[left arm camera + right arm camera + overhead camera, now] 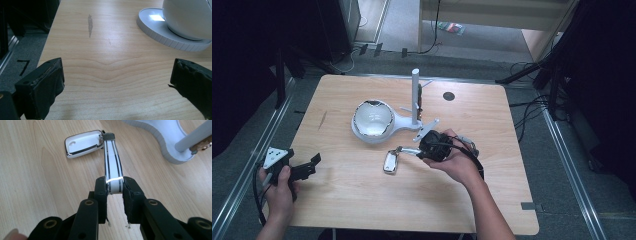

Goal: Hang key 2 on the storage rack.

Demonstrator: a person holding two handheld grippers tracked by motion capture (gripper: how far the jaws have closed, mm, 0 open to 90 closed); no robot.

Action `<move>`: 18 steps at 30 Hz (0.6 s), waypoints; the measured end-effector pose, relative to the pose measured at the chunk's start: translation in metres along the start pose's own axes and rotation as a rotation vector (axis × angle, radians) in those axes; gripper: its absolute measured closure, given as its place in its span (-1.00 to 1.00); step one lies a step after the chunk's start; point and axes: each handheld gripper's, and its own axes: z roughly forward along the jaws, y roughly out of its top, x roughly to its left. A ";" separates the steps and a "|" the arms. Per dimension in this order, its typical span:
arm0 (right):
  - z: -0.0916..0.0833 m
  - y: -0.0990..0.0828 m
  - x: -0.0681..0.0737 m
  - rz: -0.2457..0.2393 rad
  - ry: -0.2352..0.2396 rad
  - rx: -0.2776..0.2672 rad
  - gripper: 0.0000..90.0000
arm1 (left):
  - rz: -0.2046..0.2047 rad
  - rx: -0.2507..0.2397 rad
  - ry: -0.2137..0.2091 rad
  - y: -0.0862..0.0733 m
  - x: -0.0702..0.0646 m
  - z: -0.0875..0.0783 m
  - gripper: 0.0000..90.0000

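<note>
**Inspector:** State the item in hand and its position.

**Operator:** My right gripper (114, 185) has its jaws clamped on the end of a white strap (113, 167) with dark stripes. The strap runs to a white key fob (83, 143) with a chrome edge. The fob lies flat on the table (362, 200), in front of the white stand (404, 123), near it but not touching.

**Inspector:** Progress?

**Operator:** The grasp is made. As I judge it, the lift and the placing remain. The fob rests on the wood, and the stand's upright post (415, 95) carries small side pegs; whether the fob is meant for one of them I cannot tell.

**Inspector:** The other tool?

**Operator:** My left gripper (309, 167) hovers at the near left edge of the table, jaws spread wide, holding nothing, well apart from the fob. Ahead of it sits the stand's round base (160, 30) with the white bowl (190, 17) on it.

**Inspector:** Markings, brands, lettering?

**Operator:** None legible. The fob's face shows a small recess, no readable logo. The strap bears stripes only.
</note>
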 end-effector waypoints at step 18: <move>-0.031 0.018 -0.021 0.002 -0.041 0.004 0.69 | -0.001 -0.003 -0.001 0.000 0.000 0.000 -1.00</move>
